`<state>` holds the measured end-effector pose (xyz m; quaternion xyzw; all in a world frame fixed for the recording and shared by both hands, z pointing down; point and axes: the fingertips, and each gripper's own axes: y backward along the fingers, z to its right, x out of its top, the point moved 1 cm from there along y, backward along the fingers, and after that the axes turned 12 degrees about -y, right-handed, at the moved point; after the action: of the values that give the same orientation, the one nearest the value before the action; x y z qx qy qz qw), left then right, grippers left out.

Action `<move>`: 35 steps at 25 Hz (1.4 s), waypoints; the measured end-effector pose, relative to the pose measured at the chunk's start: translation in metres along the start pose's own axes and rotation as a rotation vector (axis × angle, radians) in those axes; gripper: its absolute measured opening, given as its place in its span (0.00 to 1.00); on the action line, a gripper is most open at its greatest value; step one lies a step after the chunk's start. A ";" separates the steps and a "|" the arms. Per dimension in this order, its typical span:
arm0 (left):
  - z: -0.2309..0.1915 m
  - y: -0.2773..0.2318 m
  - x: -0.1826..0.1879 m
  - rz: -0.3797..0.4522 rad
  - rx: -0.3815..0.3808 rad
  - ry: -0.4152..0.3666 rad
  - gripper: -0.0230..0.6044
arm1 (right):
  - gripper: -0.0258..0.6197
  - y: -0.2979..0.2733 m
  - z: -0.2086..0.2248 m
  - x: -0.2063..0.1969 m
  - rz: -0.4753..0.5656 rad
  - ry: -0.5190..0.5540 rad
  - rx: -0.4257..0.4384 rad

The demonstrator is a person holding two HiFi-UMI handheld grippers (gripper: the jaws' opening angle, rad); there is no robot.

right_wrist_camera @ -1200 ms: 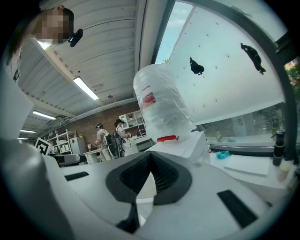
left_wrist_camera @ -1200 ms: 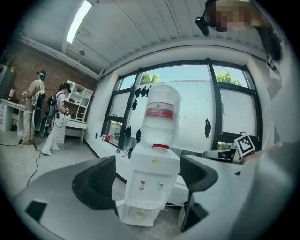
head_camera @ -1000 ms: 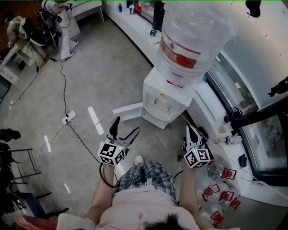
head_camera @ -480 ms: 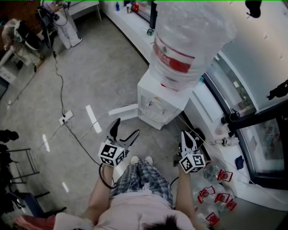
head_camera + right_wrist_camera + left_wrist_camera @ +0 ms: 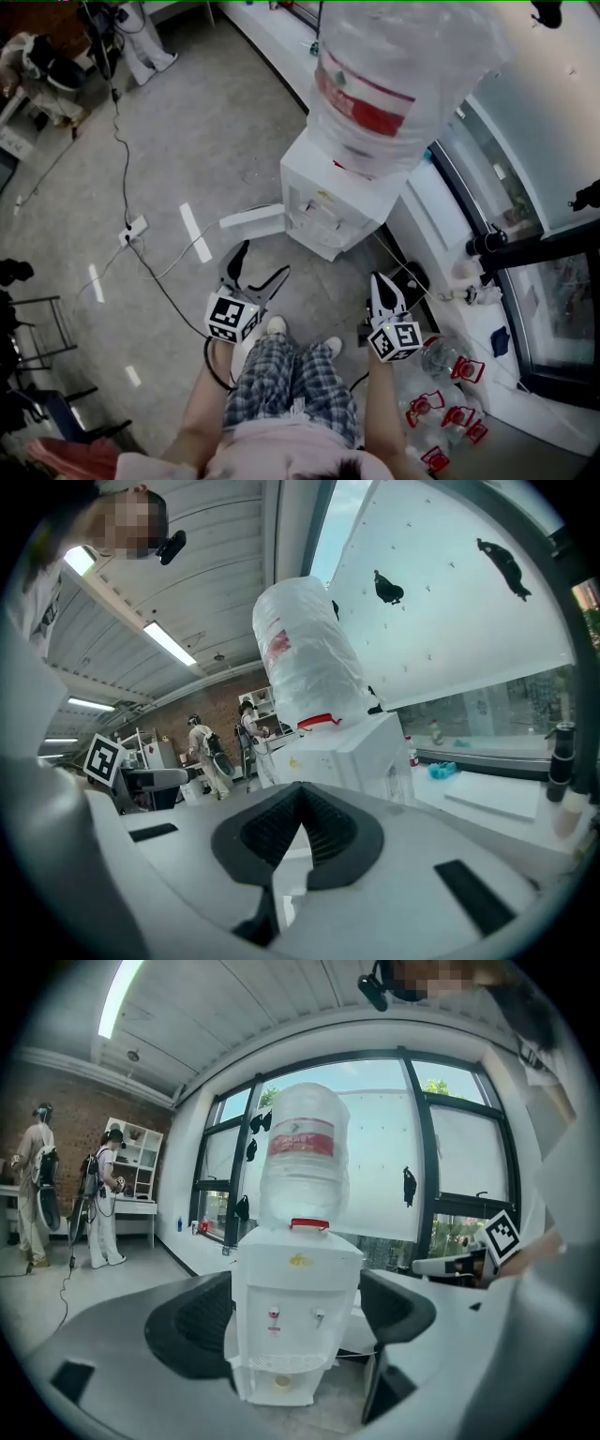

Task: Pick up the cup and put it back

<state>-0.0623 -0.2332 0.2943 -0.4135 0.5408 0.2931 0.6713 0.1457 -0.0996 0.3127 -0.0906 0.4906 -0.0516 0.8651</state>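
A white water dispenser point(image 5: 330, 202) with a big clear bottle point(image 5: 398, 70) on top stands on the floor ahead of me. In the left gripper view its low recess holds a small pale yellow round thing point(image 5: 281, 1381), perhaps the cup; I cannot tell for sure. My left gripper point(image 5: 262, 261) is open and empty, its jaws framing the dispenser point(image 5: 295, 1297) from a distance. My right gripper point(image 5: 381, 281) is shut with nothing between its jaws, pointing at the dispenser's right side point(image 5: 352, 757).
A power strip point(image 5: 132, 229) with cables lies on the floor at left. Several red-capped empty bottles point(image 5: 450, 398) lie on the floor at right, under a white window ledge point(image 5: 436, 211). A chair frame point(image 5: 33, 328) stands far left. People point(image 5: 98, 1199) stand far back.
The person has stepped a little toward the dispenser, which now sits lower and nearer in the head view. Both grippers keep their states; the right one has drifted slightly left.
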 end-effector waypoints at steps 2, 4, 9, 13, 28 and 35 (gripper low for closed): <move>0.008 -0.008 -0.012 0.008 0.003 0.013 0.69 | 0.07 -0.003 0.010 -0.012 -0.013 0.008 0.019; 0.014 -0.017 -0.028 0.017 0.011 0.013 0.69 | 0.07 -0.009 0.023 -0.025 -0.021 0.020 0.040; 0.020 -0.044 -0.080 0.031 0.037 0.007 0.69 | 0.07 -0.031 0.059 -0.071 -0.044 0.052 0.086; 0.026 -0.073 -0.142 0.014 0.018 0.003 0.69 | 0.07 -0.053 0.090 -0.118 -0.045 0.065 0.100; 0.038 -0.190 -0.357 0.029 -0.071 -0.082 0.69 | 0.07 -0.162 0.212 -0.318 -0.053 0.087 0.122; 0.057 -0.235 -0.474 0.044 -0.145 -0.147 0.69 | 0.07 -0.200 0.274 -0.410 -0.078 0.105 0.183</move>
<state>0.0477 -0.2728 0.8135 -0.4264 0.4763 0.3760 0.6708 0.1704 -0.1926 0.8360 -0.0275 0.5246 -0.1347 0.8402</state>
